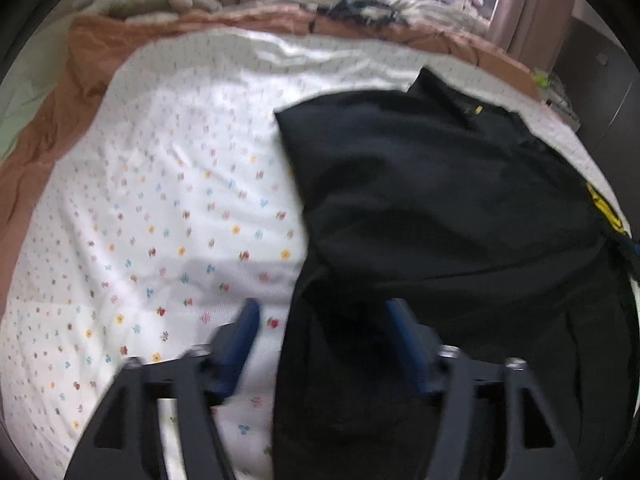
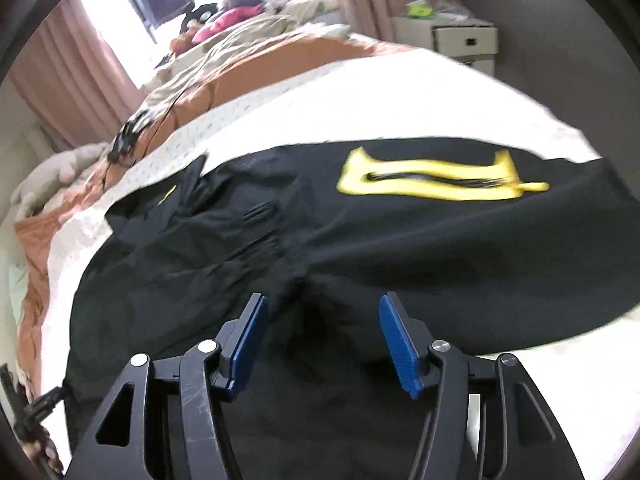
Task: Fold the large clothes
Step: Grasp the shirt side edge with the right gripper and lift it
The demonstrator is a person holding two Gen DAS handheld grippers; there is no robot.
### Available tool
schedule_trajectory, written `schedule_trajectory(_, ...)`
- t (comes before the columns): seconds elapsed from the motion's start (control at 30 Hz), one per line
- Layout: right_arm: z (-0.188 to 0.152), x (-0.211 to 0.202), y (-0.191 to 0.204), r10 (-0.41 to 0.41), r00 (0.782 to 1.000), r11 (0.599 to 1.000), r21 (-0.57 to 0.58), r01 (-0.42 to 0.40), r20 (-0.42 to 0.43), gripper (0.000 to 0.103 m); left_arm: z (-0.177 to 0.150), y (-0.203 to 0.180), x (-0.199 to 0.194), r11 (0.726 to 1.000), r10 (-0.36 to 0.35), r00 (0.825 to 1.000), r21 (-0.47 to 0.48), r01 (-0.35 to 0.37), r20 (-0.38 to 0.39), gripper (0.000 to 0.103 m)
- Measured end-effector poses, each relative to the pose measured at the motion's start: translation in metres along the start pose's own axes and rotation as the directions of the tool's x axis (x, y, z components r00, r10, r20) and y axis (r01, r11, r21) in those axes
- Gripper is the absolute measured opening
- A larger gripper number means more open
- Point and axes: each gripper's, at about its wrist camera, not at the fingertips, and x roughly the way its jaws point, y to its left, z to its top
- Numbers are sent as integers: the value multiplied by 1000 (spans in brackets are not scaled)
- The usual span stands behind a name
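Observation:
A large black garment [image 1: 440,208] lies spread on the flowered white sheet [image 1: 160,200], with a fold laid over its upper part. A yellow printed emblem [image 2: 432,180] shows on the black garment [image 2: 360,248] in the right wrist view. My left gripper [image 1: 320,312] hangs open just above the garment's left edge, one blue pad over the sheet and the other over the cloth. My right gripper [image 2: 322,304] is open too, above the near middle of the garment, where the cloth puckers. Neither pair of pads presses on the fabric.
The sheet [image 2: 400,92] covers a bed with an orange-brown blanket [image 1: 100,48] along its far side. A grey plush toy [image 1: 140,0] lies at the far left. A second cluttered bed [image 2: 248,20], curtains [image 2: 72,60] and a white bedside cabinet [image 2: 464,40] stand beyond.

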Motion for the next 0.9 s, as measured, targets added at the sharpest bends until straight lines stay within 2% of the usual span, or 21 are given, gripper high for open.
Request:
schedule_trajectory(0.23, 0, -49, -91, -66, 997, 992, 108, 60, 49, 58, 8, -41, -18, 999, -19, 999, 41, 18, 31, 77)
schedule_trajectory(0.47, -12, -77, -186, -119, 990, 962, 255, 97, 72, 58, 11, -86, -20, 995, -36, 999, 92, 32, 34, 77)
schedule_trajectory(0.67, -25, -82, -254, -138, 988, 925, 366, 102, 72, 58, 14, -123, -15, 992, -37, 999, 121, 33, 32, 77)
schedule_trajectory(0.9, -37, -71, -308, -132, 989, 888, 452, 88, 65, 58, 15, -153, -3, 991, -49, 999, 124, 46, 23, 77)
